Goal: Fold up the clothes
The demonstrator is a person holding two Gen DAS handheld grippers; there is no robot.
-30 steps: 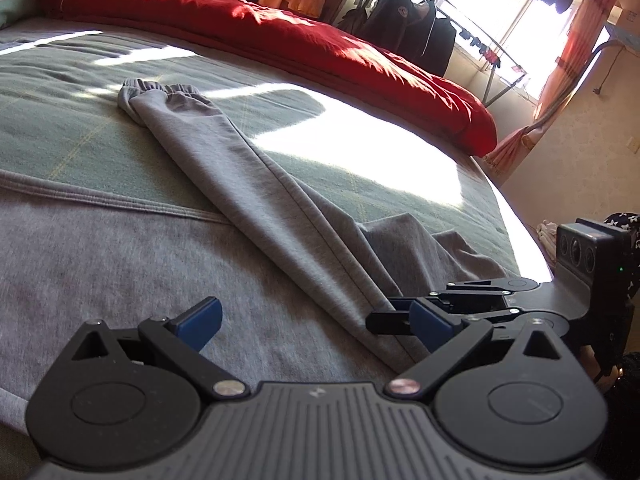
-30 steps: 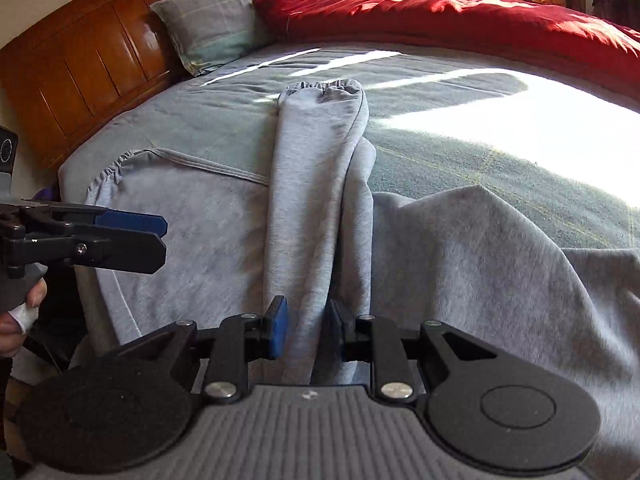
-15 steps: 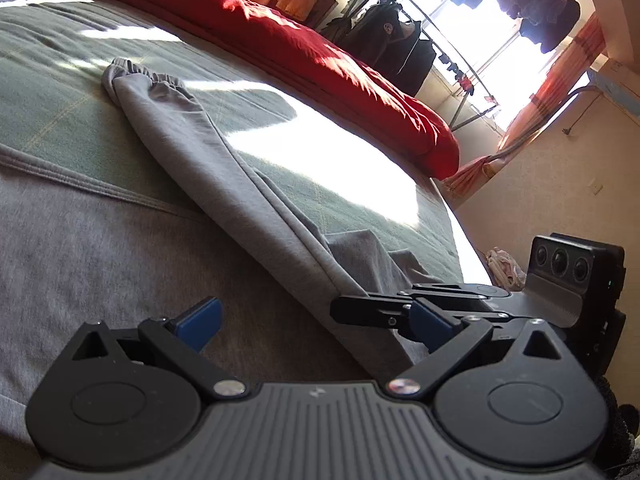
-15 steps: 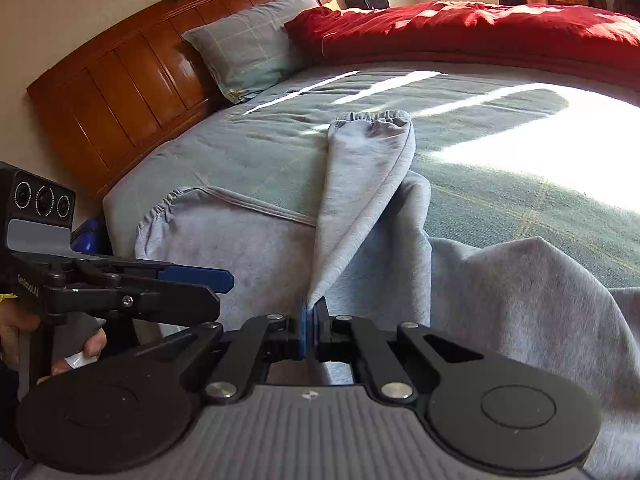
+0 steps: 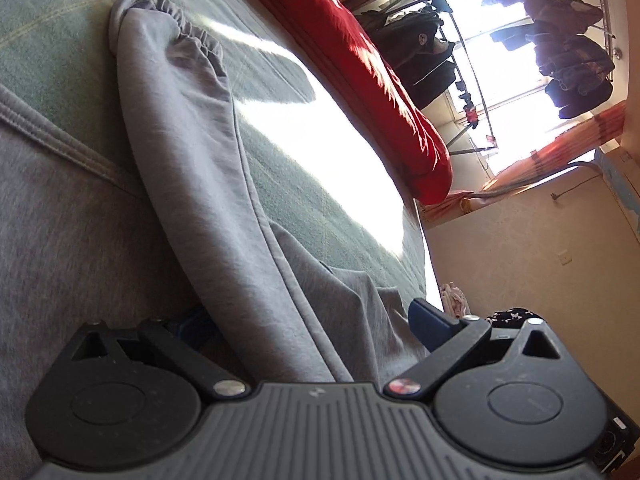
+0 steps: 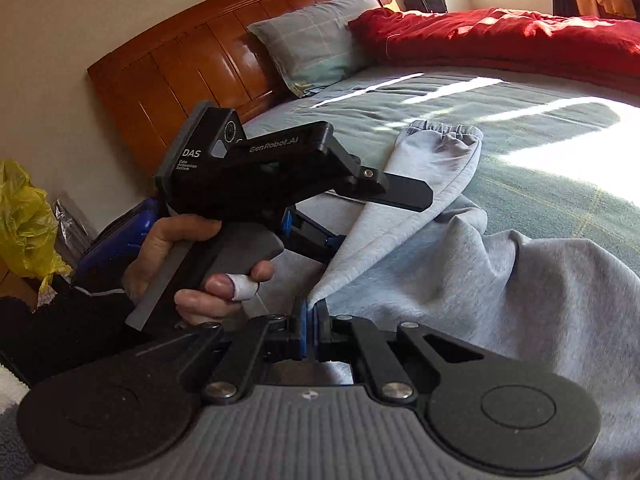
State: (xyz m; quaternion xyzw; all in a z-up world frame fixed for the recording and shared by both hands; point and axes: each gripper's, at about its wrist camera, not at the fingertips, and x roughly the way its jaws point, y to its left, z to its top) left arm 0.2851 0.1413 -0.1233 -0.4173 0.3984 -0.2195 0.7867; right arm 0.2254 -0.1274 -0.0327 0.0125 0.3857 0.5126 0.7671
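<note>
Grey sweatpants (image 5: 192, 140) lie on the bed, one leg stretching away to its elastic cuff (image 6: 440, 136). My right gripper (image 6: 310, 320) is shut on a raised fold of the grey sweatpants (image 6: 400, 220) near the bed's edge. My left gripper (image 5: 308, 316) is open and rolled on its side, with the pants leg running between its fingers. In the right wrist view a hand holds the left gripper (image 6: 360, 216), one finger (image 6: 400, 194) above the leg and the other below. The lower pad is partly hidden by fabric.
A red duvet (image 6: 500, 36) lies along the bed's far side, with a grey pillow (image 6: 316, 44) against the wooden headboard (image 6: 192, 68). A clothes rack (image 5: 460, 60) stands by the bright window. A yellow bag (image 6: 24, 216) sits beside the bed.
My right gripper closed on the pants fabric and lifted it a little. My left gripper rolled sideways and moved in, so the leg now lies between its open fingers.
</note>
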